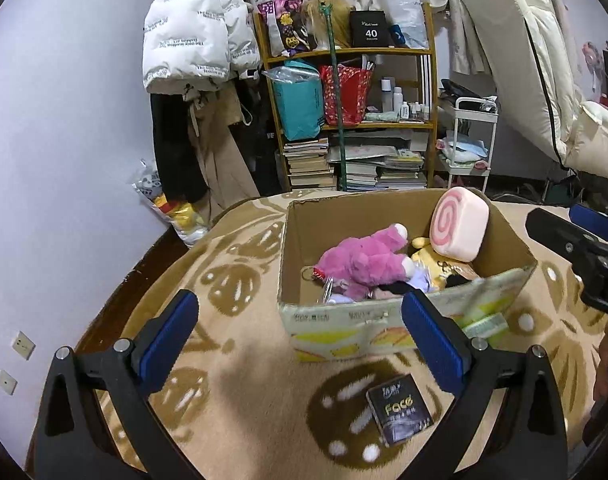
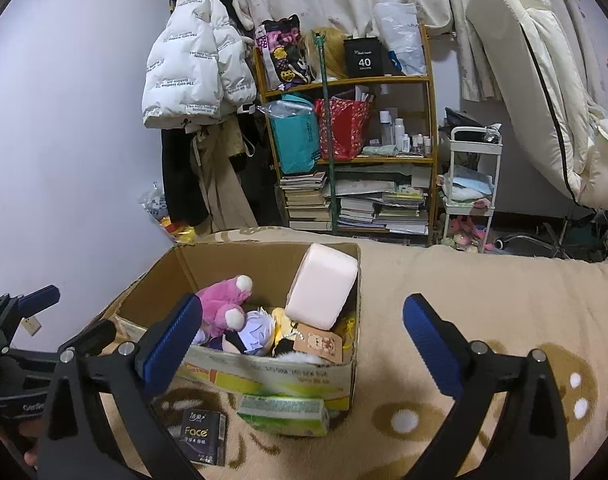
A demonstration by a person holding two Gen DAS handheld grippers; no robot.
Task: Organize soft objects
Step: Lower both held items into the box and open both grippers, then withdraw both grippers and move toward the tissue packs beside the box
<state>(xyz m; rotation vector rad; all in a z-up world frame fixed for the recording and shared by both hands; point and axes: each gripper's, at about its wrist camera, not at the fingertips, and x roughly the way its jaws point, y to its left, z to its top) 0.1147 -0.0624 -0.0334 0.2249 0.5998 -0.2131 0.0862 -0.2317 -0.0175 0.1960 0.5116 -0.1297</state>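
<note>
Where plush toys (image 1: 364,266) fill cardboard box (image 1: 344,316), black "Face" pack (image 1: 398,408); "40" box (image 1: 371,29)

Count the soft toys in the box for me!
5 show: pink bear on the left, pink roll cushion propped at the right wall, yellow toy, lilac one, dark-haired doll. More may hide underneath.

Open-top brown cardboard box (image 1: 388,312): top unobstructed; interior crowded w/ pink plush toy (image 1: 364,262), pink swirl-roll cushion (image 1: 460,224) leaning at far corner. Beige patterned blanket (image 2: 484,300) right of box: bare. Black tissue pack (image 1: 398,408) in front.
</note>
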